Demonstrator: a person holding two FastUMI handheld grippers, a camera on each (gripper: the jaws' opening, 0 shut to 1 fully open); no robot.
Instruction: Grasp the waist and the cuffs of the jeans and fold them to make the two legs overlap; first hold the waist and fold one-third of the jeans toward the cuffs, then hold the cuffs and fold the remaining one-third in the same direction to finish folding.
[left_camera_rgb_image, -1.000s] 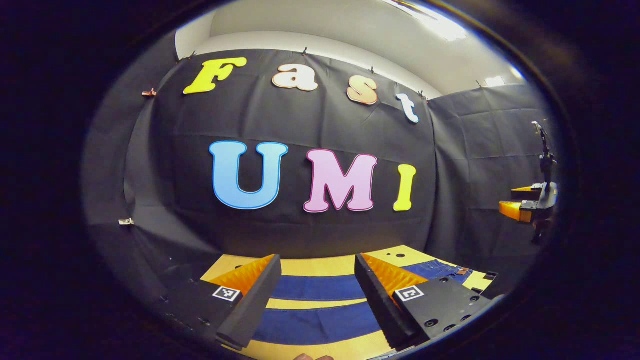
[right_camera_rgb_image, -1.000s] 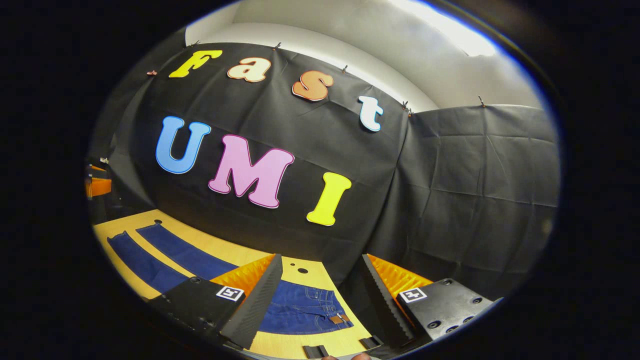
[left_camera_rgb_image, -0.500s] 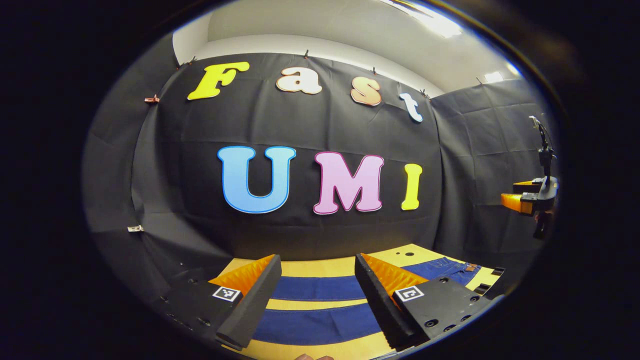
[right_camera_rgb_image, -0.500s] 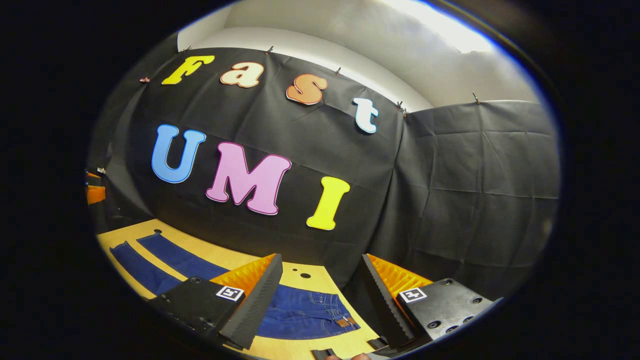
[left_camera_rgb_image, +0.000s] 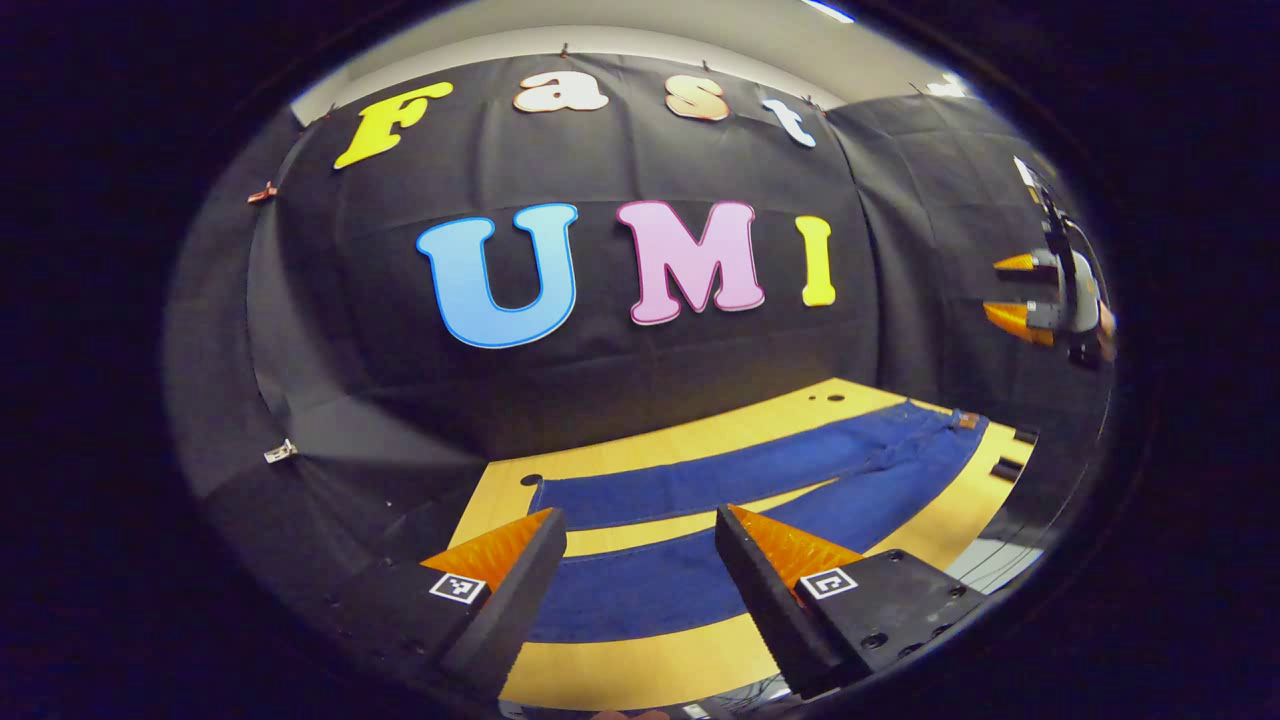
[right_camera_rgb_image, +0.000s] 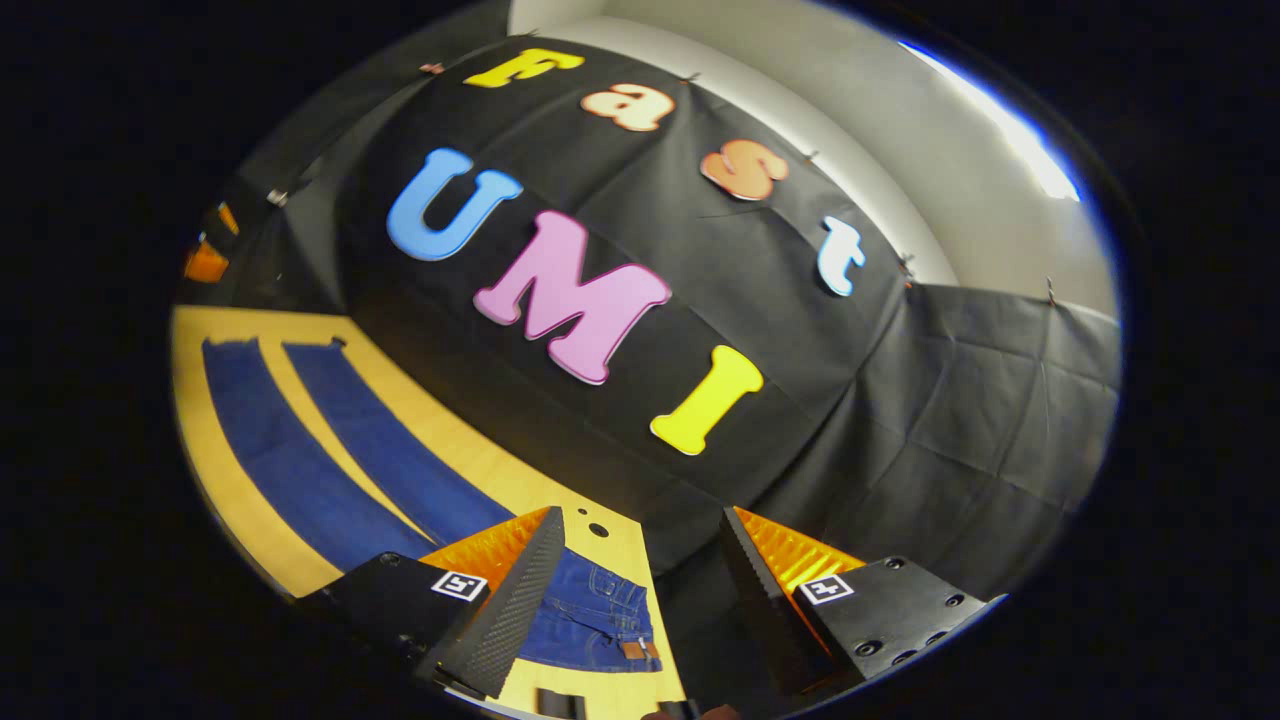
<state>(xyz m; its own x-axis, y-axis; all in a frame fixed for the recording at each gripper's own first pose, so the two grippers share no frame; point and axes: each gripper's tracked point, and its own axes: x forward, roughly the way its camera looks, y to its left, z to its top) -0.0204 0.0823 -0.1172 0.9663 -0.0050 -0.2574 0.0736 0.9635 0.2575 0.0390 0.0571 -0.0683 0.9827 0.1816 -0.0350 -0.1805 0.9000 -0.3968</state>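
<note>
Both cameras are tilting downward compared with a second ago, bringing far more of the jeans (left_camera_rgb_image: 760, 500) into sight. Jeans are lying flat and unfolded on the yellow table (left_camera_rgb_image: 700, 660), legs parted. Their long axis is running across the left gripper view, cuffs near the left gripper (left_camera_rgb_image: 640, 560) and waist (right_camera_rgb_image: 600, 620) at the far end, directly under the right gripper (right_camera_rgb_image: 640, 570). Each gripper is hovering above the cloth with jaws spread wide, holding nothing. Judged from this layout, the left gripper is better placed for the cuffs, the right for the waist.
</note>
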